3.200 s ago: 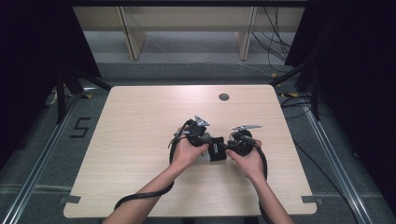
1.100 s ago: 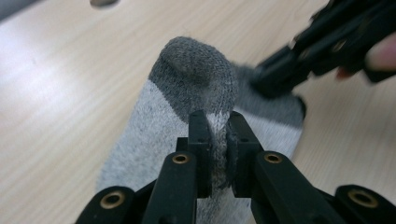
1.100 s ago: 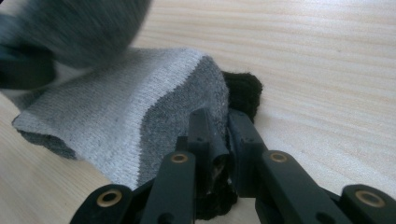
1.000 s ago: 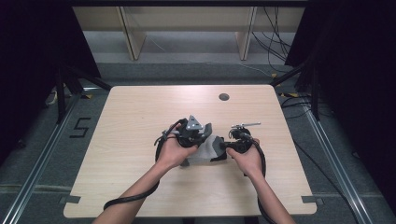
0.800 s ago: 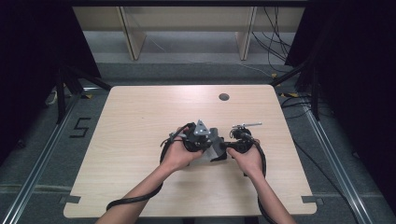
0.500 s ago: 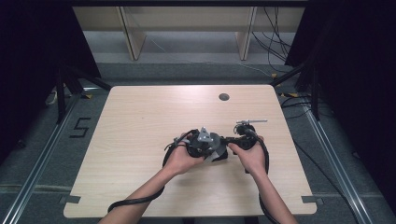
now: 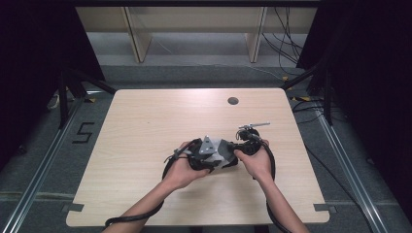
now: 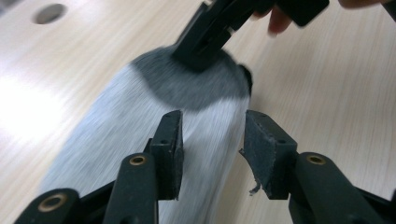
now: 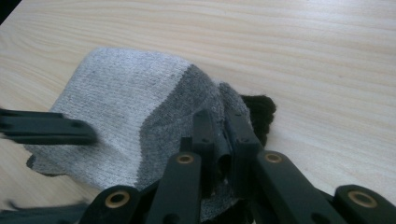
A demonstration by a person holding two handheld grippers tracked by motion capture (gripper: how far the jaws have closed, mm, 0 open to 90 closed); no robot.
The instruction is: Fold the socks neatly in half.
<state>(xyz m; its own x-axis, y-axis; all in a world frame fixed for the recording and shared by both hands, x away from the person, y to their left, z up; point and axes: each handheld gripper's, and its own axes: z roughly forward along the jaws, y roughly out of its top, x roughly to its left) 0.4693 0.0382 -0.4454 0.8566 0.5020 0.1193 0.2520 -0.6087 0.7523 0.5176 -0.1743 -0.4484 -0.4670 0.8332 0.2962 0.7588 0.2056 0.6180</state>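
Gripping grey sock (image 9: 126, 107), table (image 7: 145, 121), hole (image 7: 233, 101)

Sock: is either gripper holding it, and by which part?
The right gripper is shut on the sock at its dark grey end. The left gripper has just been opening; its pads straddle the sock without pressing it.

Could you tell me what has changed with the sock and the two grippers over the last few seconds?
The left gripper came in beside the right one; its jaws have just been opening, over the grey sock. The right gripper has just closed on the sock's dark part. The table stayed as it was.
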